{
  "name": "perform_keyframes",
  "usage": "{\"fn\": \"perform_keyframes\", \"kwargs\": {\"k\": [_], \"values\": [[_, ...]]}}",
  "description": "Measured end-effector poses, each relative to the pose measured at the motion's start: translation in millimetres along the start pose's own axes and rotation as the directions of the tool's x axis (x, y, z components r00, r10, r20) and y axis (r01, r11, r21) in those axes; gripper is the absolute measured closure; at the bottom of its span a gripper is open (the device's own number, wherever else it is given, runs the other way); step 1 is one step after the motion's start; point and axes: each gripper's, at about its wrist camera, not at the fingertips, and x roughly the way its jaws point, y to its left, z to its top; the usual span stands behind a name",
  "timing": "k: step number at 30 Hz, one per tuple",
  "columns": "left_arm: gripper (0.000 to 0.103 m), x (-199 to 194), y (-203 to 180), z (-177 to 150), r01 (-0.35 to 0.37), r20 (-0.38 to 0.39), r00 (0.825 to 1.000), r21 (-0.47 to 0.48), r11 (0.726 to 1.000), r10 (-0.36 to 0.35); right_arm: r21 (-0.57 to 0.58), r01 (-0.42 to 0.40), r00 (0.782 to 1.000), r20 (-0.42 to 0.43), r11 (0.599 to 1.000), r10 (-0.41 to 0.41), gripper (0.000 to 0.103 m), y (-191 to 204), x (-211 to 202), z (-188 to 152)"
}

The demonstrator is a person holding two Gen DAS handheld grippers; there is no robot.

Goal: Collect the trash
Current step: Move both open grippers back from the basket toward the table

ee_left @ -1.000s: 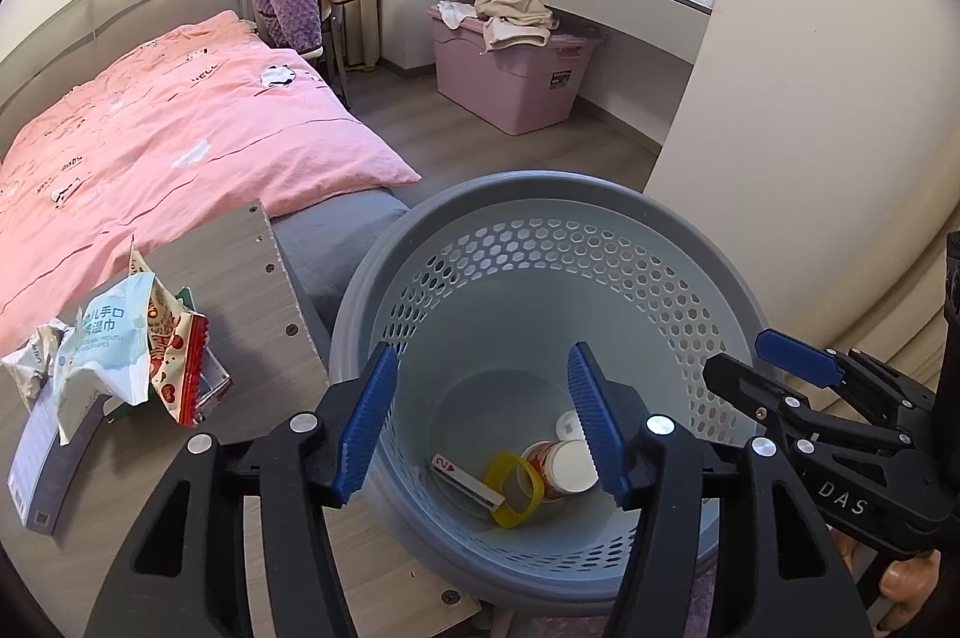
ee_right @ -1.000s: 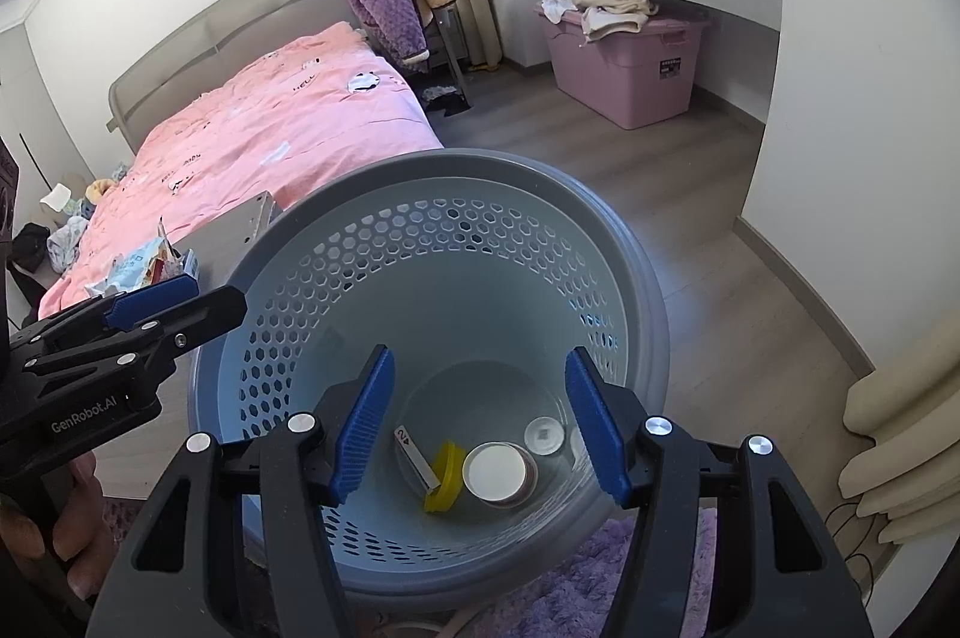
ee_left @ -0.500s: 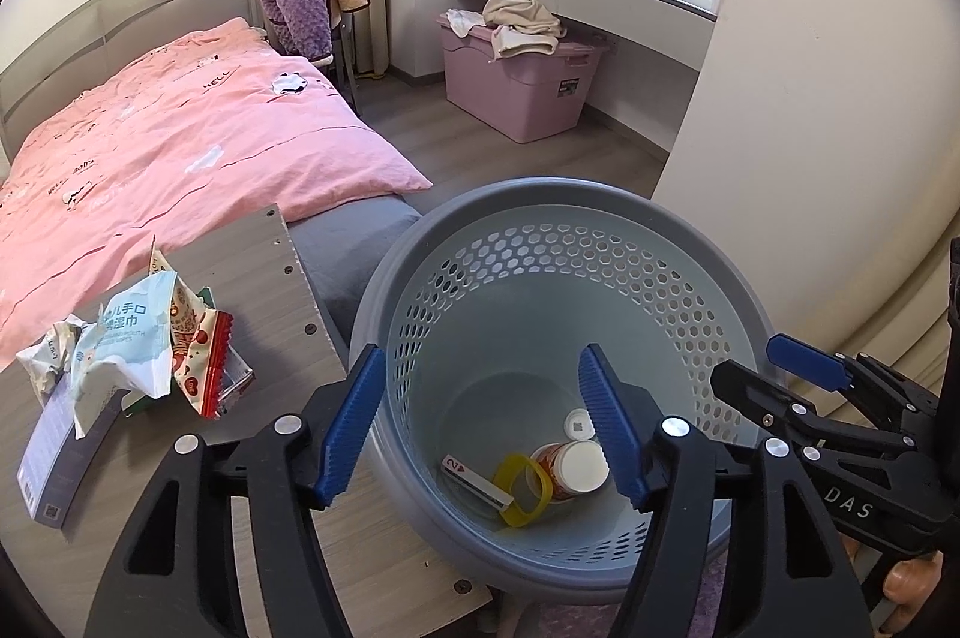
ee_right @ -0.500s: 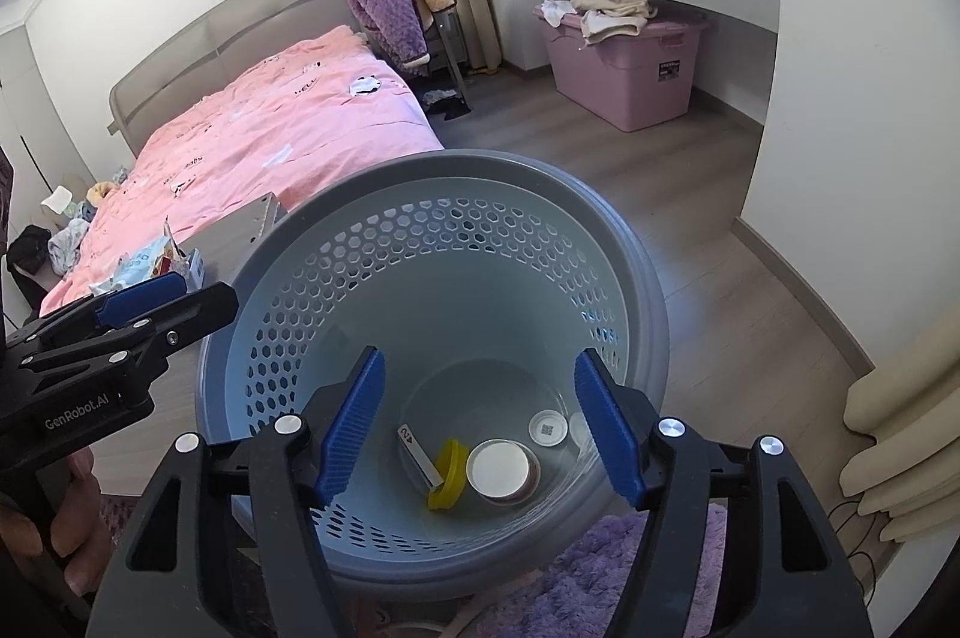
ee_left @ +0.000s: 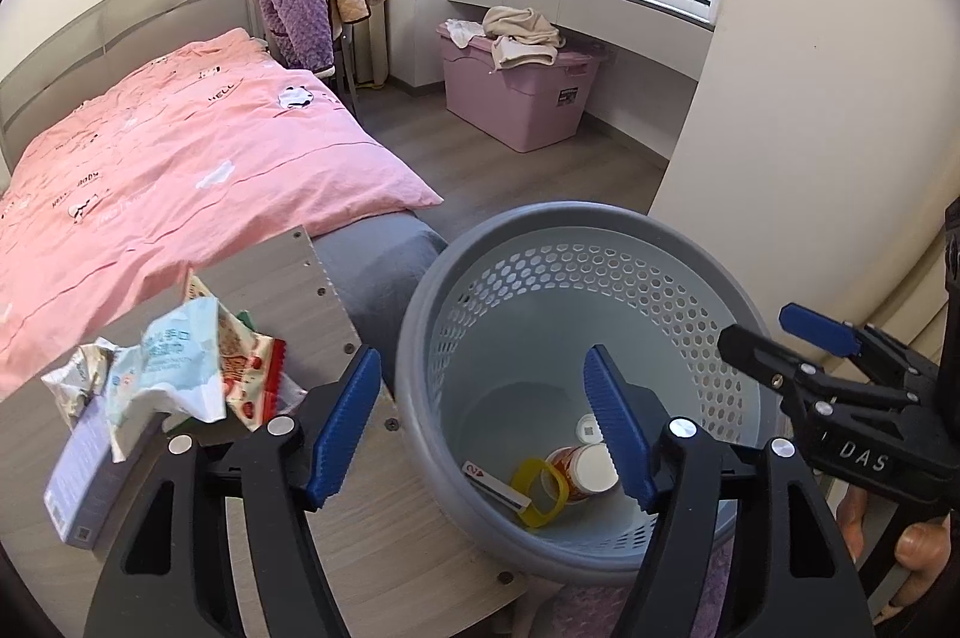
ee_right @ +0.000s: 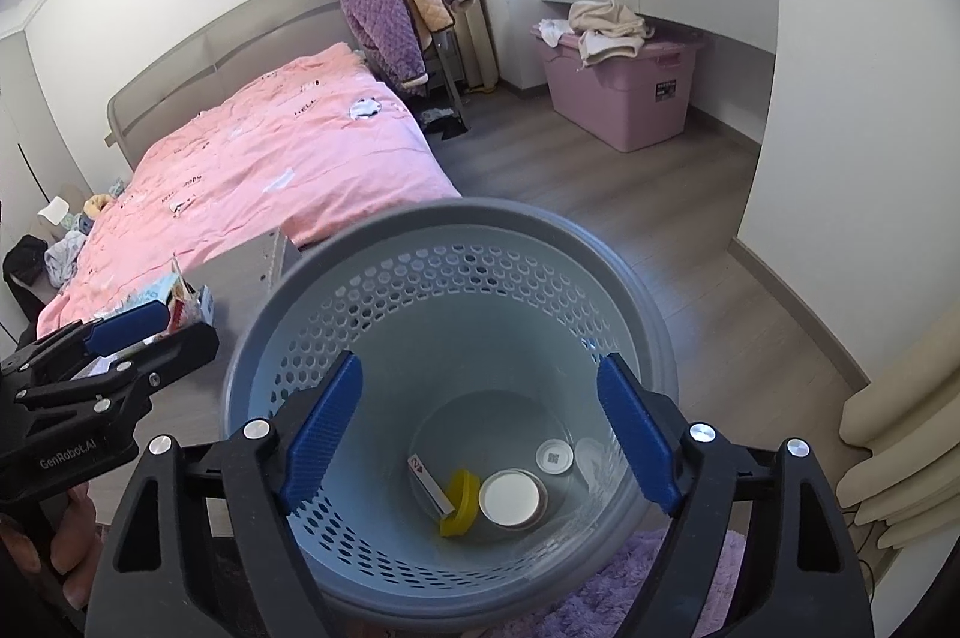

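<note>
1. Here, at the far left of the left wrist view, a heap of crumpled snack wrappers (ee_left: 180,374) lies on a grey wooden table (ee_left: 282,278), with a pale flat box (ee_left: 81,476) partly under them at the near left.
2. Behind the table a bed with a pink quilt (ee_left: 180,170) runs to the far left; a purple quilted jacket (ee_left: 294,14) hangs on a chair at its far end.
3. The left gripper (ee_left: 480,431) hangs above the seam between the table and the bin, its jaws opening and nothing between them; the left blue finger sits over the table edge and the right one over the inside of the bin.
4. Just right of the table stands a grey perforated wastebasket (ee_left: 576,224).
5. In the bottom of the wastebasket lie a white strip with red print (ee_right: 429,482), a yellow ring (ee_right: 459,509), a round cup with a white lid (ee_right: 511,499) and a small white disc (ee_right: 553,456), all close together.
6. The right gripper (ee_right: 480,434) hovers directly over the wastebasket mouth, its jaws opening, empty, both blue fingers framing the trash below without touching it.
7. Far right, a pink storage box (ee_right: 624,98) with clothes piled on its lid stands under the window ledge.
8. At the near right a purple rug (ee_right: 690,578) lies under the wastebasket.
</note>
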Motion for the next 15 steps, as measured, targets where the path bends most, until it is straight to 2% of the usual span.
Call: {"fn": "perform_keyframes", "kwargs": {"k": [5, 15], "values": [[0.034, -20, 11, -8, -0.013, 0.022, 1.000, -0.012, 1.000, 0.013, 0.028, -0.027, 0.999, 0.037, 0.999, 0.026, 0.020, 13, -11, 1], [0.034, -49, 49, -21, -0.077, 0.041, 0.996, -0.098, 0.992, 0.082, -0.066, -0.080, 0.997, 0.020, 0.995, 0.081, 0.020, 54, -16, 5]]}}
